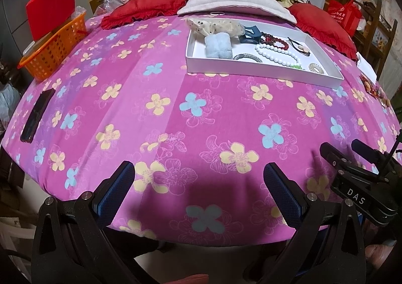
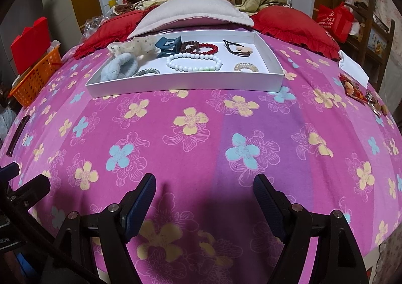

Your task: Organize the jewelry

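1. I see a white tray (image 2: 186, 80) lying flat on the pink flowered bed (image 2: 201, 138), near the pillows (image 2: 191, 15) at its far end.
2. In the tray: a white bead bracelet (image 2: 194, 63) in the middle, a red bead bracelet (image 2: 202, 48) behind it, a blue claw clip (image 2: 167, 46), a pale blue scrunchie (image 2: 120, 68) at the left, a cream dotted scrunchie (image 2: 137, 46), a clear coil tie (image 2: 246, 67), a silvery band (image 2: 147, 72), and black clips (image 2: 237, 49) at the far right.
3. My left gripper (image 1: 198, 183) hangs over the bed's near edge, jaws wide and empty.
4. My right gripper (image 2: 203, 196) does likewise, jaws wide, nothing between them.
5. An orange basket (image 1: 54, 50) sits at the bed's left edge.
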A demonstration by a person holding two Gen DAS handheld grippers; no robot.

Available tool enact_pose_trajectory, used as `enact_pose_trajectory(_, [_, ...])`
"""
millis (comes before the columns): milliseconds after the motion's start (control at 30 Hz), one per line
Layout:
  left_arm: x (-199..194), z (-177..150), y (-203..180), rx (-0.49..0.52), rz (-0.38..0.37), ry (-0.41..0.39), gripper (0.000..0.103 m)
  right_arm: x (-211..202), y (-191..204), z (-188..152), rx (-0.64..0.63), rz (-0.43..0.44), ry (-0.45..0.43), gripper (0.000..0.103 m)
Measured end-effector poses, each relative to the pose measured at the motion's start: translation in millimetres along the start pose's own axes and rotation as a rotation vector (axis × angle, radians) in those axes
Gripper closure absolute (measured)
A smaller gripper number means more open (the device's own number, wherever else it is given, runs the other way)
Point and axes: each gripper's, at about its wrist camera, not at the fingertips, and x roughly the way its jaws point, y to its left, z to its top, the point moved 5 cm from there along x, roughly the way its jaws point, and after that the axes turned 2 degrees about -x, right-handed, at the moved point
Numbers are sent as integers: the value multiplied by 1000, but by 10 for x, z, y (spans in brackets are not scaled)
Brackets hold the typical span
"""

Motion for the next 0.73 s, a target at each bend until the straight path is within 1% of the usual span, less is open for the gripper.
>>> enact_pose_trajectory(467, [75,20,18,-11,-6,26,0,64,52,-11,-12,9,9,25])
enact_pose_trajectory(733, [117,25,16,-8,-9,33,1,111,12,12,-17,18,24,25])
